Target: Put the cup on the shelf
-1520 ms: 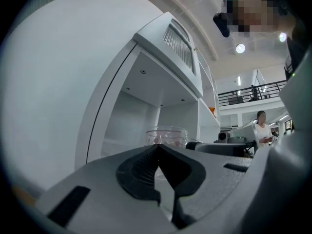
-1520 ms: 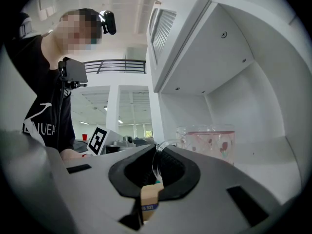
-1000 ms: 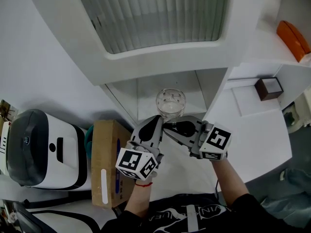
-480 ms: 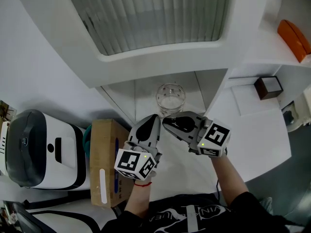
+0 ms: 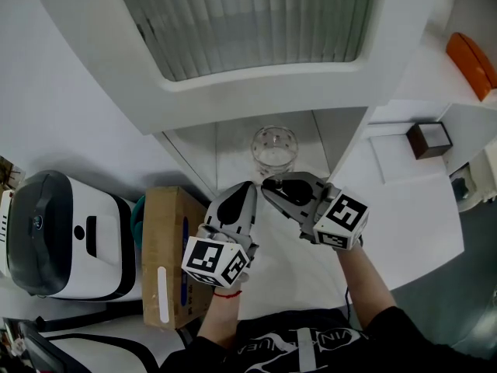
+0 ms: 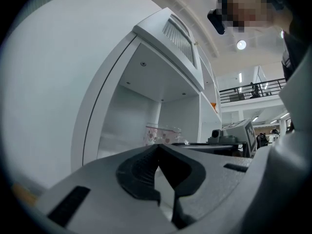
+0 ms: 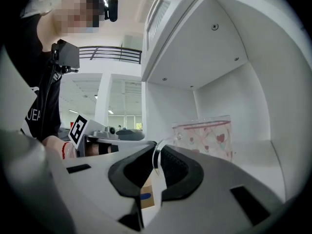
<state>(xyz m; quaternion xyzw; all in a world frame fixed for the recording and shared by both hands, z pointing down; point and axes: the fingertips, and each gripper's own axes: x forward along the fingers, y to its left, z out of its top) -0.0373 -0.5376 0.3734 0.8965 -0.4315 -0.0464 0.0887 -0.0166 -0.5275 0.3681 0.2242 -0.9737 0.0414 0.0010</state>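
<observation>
A clear glass cup point(image 5: 273, 148) printed with small hearts stands upright on the white shelf point(image 5: 231, 158) inside the cabinet niche. It also shows in the left gripper view point(image 6: 162, 133) and the right gripper view point(image 7: 207, 135). My right gripper point(image 5: 269, 185) reaches to the cup's near side, and its jaws point(image 7: 157, 155) are shut on the cup's thin clear handle. My left gripper point(image 5: 247, 186) hovers just left of it at the shelf's front edge, shut with nothing held point(image 6: 158, 150).
A cardboard box point(image 5: 165, 255) and a white-and-black appliance point(image 5: 62, 235) stand on the counter to the left. A small brown box point(image 5: 429, 141) and an orange object point(image 5: 468, 59) sit on the shelving at right. The cabinet's ribbed upper front point(image 5: 248, 22) overhangs the niche.
The cup and the right gripper have shifted slightly deeper into the niche. The left gripper has barely moved.
</observation>
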